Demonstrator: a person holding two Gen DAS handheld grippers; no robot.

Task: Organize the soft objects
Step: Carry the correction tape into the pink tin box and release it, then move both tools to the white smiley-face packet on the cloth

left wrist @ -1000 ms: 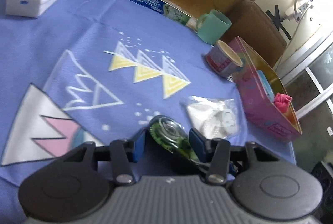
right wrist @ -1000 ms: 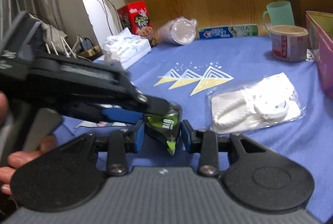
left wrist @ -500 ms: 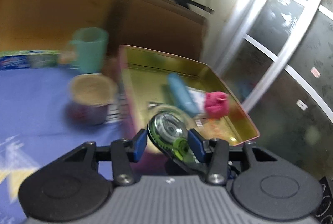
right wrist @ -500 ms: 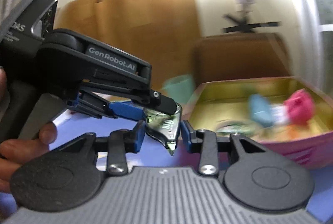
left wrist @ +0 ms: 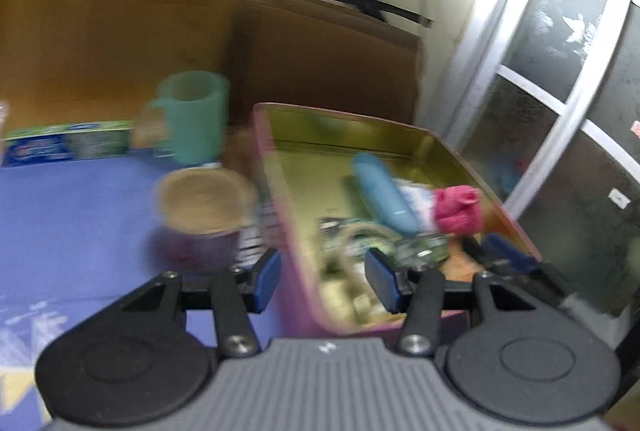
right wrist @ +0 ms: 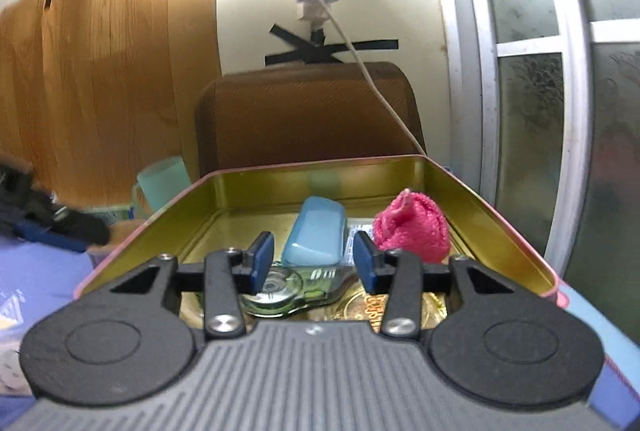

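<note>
Inside the pink tin, green tape dispenser lies flat, below and between right gripper fingers; jaws wide, holding nothing. Left gripper also wide, empty, straddling the tin's near wall.

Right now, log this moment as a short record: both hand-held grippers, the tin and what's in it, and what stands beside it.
left hand-held gripper: open, empty, straddling the tin's near-left wall
right hand-held gripper: open, over the tin
tin: pink outside, gold inside, lid off
tape dispenser: green, lying in the tin below the right gripper
blue case: in the tin
pink cloth: in the tin, right of the case
beside tin: paper cup, green mug
</note>
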